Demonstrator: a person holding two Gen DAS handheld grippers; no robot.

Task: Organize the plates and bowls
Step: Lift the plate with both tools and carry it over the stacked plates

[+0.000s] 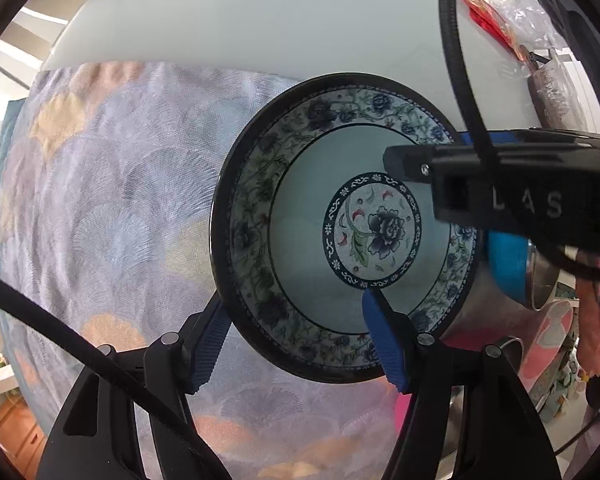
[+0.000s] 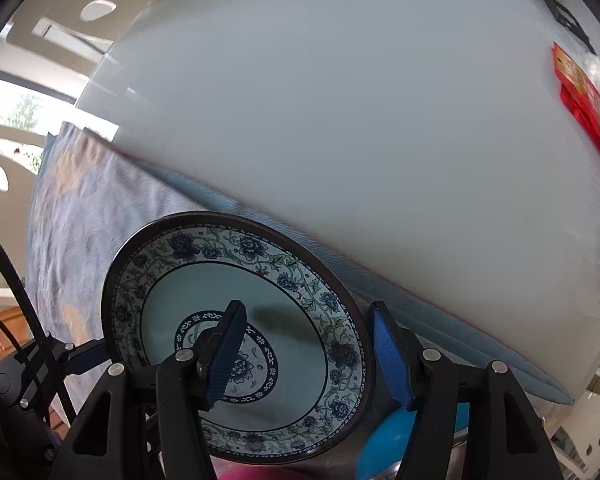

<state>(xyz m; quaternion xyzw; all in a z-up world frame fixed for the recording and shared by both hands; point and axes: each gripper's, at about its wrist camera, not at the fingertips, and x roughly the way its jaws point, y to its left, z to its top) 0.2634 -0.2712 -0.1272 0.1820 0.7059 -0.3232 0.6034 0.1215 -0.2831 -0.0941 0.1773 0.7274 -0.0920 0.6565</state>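
Letters "L A S" on right tool [image 1: 420, 152] — over floral plate [image 1: 308, 216].

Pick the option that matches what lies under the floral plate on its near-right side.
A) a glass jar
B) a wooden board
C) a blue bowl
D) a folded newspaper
C: a blue bowl peeks out from beneath the right rim of the floral plate, and the right wrist view shows the same blue below that plate.

The plate [image 1: 300, 216] lies on the cloth [image 1: 112, 200], each tool [image 1: 296, 344] [image 2: 308, 352] straddling its rim.
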